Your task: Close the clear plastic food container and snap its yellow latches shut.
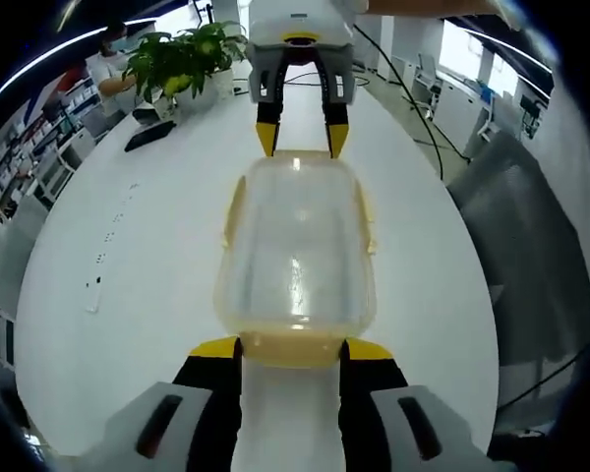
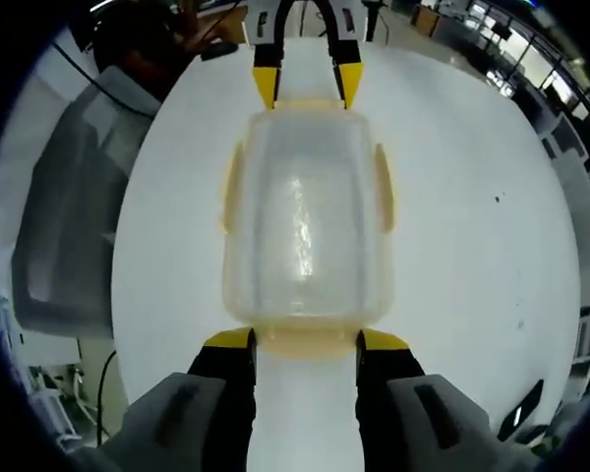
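White table (image 1: 128,295), clear lidded container (image 1: 297,261)

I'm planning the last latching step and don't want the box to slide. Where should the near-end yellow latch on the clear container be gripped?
Take the near-end yellow latch from the right gripper's own end. It is a flat flap across the short end of the clear plastic container, between that gripper's open jaws, while the left gripper braces the far end.
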Available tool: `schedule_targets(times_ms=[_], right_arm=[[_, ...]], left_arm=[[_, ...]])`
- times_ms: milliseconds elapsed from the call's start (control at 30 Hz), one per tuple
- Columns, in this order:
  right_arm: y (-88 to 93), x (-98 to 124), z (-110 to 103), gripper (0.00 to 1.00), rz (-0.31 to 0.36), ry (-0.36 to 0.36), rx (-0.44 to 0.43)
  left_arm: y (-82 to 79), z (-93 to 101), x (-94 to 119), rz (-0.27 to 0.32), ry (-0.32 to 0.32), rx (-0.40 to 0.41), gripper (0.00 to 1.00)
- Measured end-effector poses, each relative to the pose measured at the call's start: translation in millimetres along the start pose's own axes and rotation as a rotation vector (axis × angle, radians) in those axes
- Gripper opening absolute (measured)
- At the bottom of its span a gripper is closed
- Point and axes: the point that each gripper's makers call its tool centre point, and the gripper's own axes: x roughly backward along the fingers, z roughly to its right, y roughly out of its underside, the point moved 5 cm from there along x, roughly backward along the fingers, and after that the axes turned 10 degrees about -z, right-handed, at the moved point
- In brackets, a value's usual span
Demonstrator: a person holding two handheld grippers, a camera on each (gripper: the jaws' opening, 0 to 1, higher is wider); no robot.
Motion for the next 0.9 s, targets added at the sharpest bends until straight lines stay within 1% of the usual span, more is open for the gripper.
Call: schedule_targets(times_ms=[267,500,900], right_arm=[[0.1,-0.7,5.8,0.36,-0.011,-0.002,0.020],[0.1,-4.3,1.4,0.36,-0.011,-0.017,0.020],[0.4,-4.5,1.0,0.37,-0.005,-0.016,0.021]], left_arm=[[1.4,0.6,-0.7,0.010,0.003,0.018,0.32],[3.2,4.7,-3.4,0.008,0.009,0.012,0.32],[4.2,2.7,-6.2,0.003,0.010,0.009,0.33]])
